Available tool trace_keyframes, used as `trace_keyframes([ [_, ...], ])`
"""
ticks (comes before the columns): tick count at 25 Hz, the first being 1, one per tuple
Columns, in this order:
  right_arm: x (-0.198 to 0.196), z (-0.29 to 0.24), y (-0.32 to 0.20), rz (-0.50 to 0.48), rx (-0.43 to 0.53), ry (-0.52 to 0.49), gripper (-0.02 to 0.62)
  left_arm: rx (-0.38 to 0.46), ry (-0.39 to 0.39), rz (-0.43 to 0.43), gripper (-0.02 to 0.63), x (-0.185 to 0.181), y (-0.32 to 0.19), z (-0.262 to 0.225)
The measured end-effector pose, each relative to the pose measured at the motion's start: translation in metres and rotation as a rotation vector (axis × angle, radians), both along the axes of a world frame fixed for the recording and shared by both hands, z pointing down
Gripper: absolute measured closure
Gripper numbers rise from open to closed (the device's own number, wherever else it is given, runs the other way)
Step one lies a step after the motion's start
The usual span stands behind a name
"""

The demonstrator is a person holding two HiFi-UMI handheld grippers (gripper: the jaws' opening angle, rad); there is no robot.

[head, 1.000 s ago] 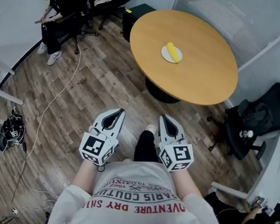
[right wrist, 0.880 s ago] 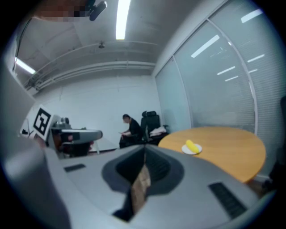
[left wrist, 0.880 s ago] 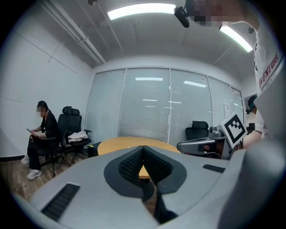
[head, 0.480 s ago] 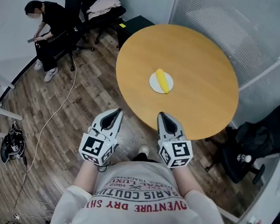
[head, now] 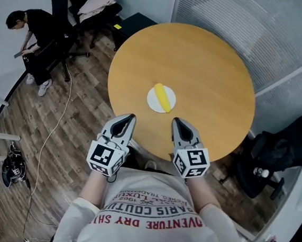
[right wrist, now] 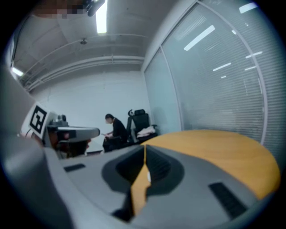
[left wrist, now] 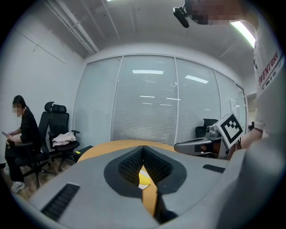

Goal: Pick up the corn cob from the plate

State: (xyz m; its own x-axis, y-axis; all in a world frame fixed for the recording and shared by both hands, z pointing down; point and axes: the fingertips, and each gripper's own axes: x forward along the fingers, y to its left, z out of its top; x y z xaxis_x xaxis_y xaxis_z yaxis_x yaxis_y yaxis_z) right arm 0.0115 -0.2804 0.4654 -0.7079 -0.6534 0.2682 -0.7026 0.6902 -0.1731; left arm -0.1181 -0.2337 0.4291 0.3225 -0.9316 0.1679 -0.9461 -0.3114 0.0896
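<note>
Holds left gripper (head: 125, 119) and right gripper (head: 179, 122) pinched closed, empty, at round wooden table (head: 215, 65). Faces yellow corn cob (head: 164, 98) on white plate (head: 153, 103).

My shirt (head: 151, 214) bears upside-down print reading "1962" and "ARIS COUTU" in dark letters above red "ADVENTURE DRY", with "VENTURE" readable sideways on its sleeve (left wrist: 268, 62).

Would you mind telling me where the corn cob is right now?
In the head view the corn cob lies on the plate, on the near half of the table, just ahead of and between the left gripper and right gripper.
</note>
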Motion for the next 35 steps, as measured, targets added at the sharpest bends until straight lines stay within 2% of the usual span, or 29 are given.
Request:
trace_keyframes([
  [6,-0.012,0.018,-0.042,0.068,-0.055,0.032,0.566,-0.033,0.007,0.118,0.572,-0.007,-0.068,0.016],
  [11,-0.025,0.049,-0.078,0.139,-0.161,0.083,0.565,-0.052,-0.029,0.253,0.572,-0.016,-0.127,0.026],
  [14,-0.036,0.073,-0.096,0.17,-0.218,0.136,0.561,-0.074,-0.023,0.32,0.572,-0.026,-0.156,0.037],
  [15,-0.039,0.082,-0.101,0.179,-0.239,0.152,0.536,-0.081,-0.022,0.34,0.573,-0.029,-0.165,0.043],
  [16,-0.043,0.091,-0.106,0.186,-0.262,0.165,0.481,-0.088,-0.022,0.359,0.572,-0.033,-0.172,0.049],
  [18,-0.05,0.111,-0.114,0.195,-0.312,0.195,0.433,-0.1,-0.018,0.394,0.573,-0.039,-0.186,0.062],
  [21,-0.059,0.14,-0.123,0.196,-0.379,0.262,0.371,-0.124,-0.007,0.445,0.572,-0.047,-0.201,0.084],
  [24,-0.064,0.172,-0.133,0.185,-0.428,0.36,0.347,-0.145,-0.012,0.487,0.572,-0.053,-0.214,0.103],
  [35,-0.071,0.247,-0.144,0.103,-0.605,0.656,0.33,-0.218,0.002,0.562,0.574,-0.069,-0.232,0.143],
])
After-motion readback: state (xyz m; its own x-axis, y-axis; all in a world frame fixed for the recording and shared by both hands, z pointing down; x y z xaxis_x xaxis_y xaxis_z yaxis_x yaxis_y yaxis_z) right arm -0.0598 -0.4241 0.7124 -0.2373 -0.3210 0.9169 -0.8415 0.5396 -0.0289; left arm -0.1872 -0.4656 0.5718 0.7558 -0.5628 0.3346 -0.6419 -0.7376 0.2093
